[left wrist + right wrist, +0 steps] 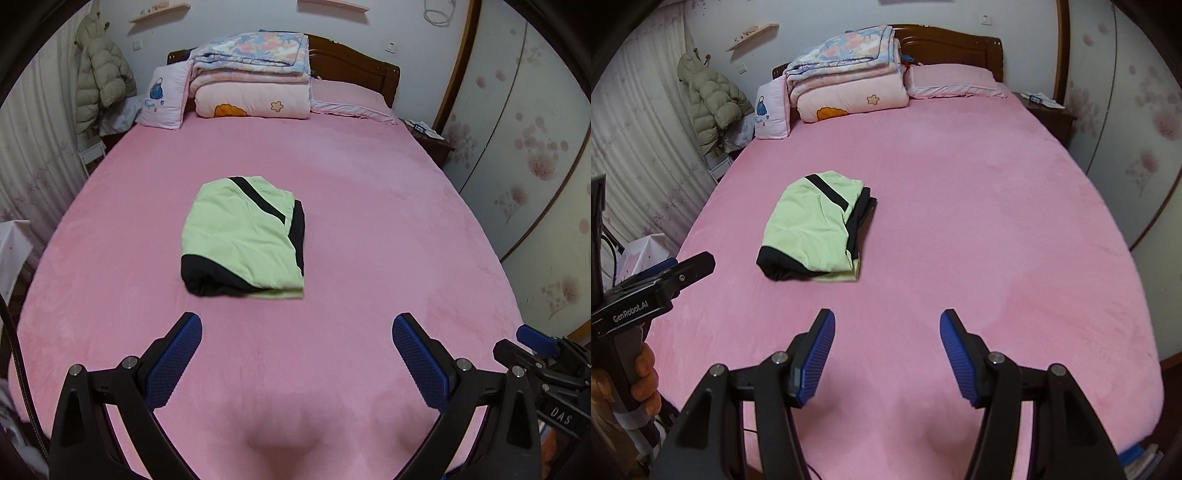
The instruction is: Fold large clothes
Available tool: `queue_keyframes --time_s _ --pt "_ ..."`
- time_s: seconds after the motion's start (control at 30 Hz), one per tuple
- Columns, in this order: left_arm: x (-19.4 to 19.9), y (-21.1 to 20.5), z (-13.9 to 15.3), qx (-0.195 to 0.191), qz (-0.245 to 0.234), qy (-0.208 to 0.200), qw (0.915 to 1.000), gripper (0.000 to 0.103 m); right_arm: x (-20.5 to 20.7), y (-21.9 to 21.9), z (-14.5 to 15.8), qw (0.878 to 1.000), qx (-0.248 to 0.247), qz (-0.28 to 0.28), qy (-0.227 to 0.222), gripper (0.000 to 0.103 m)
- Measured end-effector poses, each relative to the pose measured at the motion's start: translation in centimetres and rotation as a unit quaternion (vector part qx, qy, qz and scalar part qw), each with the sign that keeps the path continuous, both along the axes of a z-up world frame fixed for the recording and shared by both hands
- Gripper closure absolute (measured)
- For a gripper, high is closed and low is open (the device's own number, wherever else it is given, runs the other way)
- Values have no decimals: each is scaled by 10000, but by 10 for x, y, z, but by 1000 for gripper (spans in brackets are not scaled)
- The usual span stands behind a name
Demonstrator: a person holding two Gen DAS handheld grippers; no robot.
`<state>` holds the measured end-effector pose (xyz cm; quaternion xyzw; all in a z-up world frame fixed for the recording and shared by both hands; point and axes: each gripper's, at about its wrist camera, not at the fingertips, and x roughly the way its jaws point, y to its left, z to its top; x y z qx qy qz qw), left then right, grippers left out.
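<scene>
Folded jacket (pixel 242 236) mid-bed (pixel 369 206), edges clear all round; left hand-held gripper (pixel 297 332) and right hand-held gripper (pixel 887 328) spread, empty, near bed foot.

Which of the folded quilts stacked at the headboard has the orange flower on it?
The bottom pink quilt, not the blue-and-pink floral quilt on top.

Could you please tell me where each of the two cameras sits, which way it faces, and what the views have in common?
Left wrist: sits on the left gripper, above the foot of the bed, looking down towards the headboard; its own open fingers show, and the right gripper at the right edge.
Right wrist: sits on the right gripper, facing likewise; its open fingers show, plus the left gripper and the hand holding it.
Shared: the folded green and black garment, stacked quilts, pillow.
</scene>
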<state>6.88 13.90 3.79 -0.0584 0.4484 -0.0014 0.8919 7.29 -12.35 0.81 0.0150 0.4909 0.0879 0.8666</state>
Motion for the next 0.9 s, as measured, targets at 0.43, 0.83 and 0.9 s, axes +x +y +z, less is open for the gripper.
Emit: queue_keyframes --time_s 0.43,0.83,0.9 --pt "-99 -84 26 537 -93 -40 9985 0 -86 -40 36 9988 -77 -412 -270 32" --pt "-111 -105 29 578 34 -30 9983 1 -98 -51 34 9985 -235 -490 -102 32" --pt "-110 -105 27 582 58 -10 9983 1 -100 -49 34 9983 -322 -470 -139 32"
